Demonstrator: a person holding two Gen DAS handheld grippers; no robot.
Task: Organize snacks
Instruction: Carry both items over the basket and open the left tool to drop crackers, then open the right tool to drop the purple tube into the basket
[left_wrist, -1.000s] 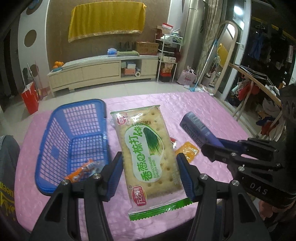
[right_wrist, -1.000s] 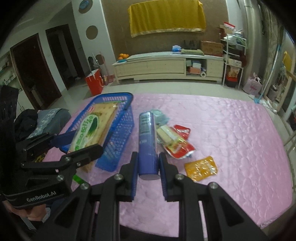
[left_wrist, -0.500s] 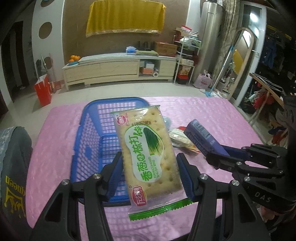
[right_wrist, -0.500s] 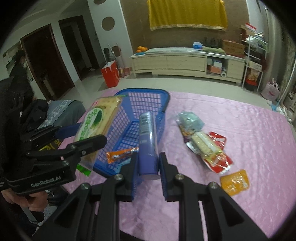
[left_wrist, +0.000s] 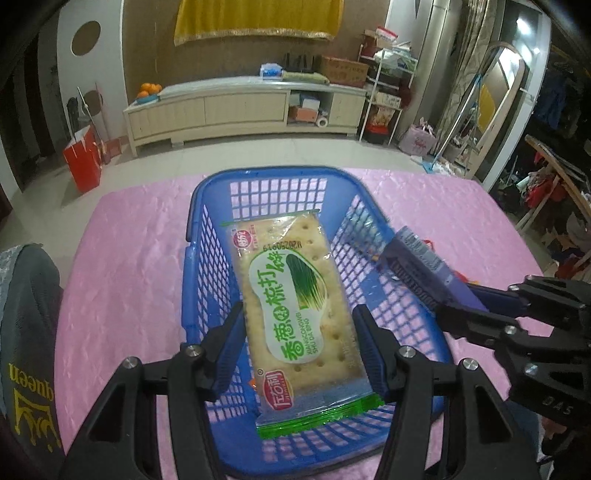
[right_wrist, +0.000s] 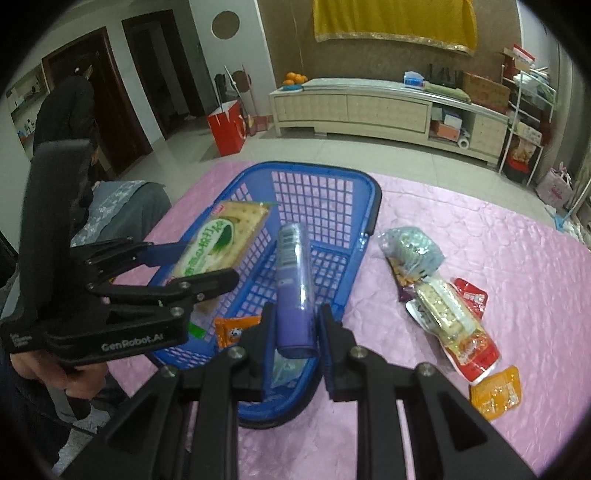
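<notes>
Left wrist: left claw (left_wrist: 297, 338) grips cracker pack (left_wrist: 295, 291) over basket (left_wrist: 207, 206); right claw (right_wrist: 293, 341) apparently clamps purple tube (right_wrist: 295, 284).

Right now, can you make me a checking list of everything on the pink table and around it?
Surface: pink quilted cloth covers the table.
Job's things: blue basket; cracker pack and purple tube both held over it; orange packet inside the basket.
Clutter: loose snacks on the cloth right of the basket: a pale blue bag, a red-edged pack, an orange sachet.
Grippers: left gripper shut on the cracker pack; right gripper shut on the purple tube.
Cables: nothing seen.
Surroundings: long cream cabinet, oranges, red bag, a person by the doorway.
</notes>
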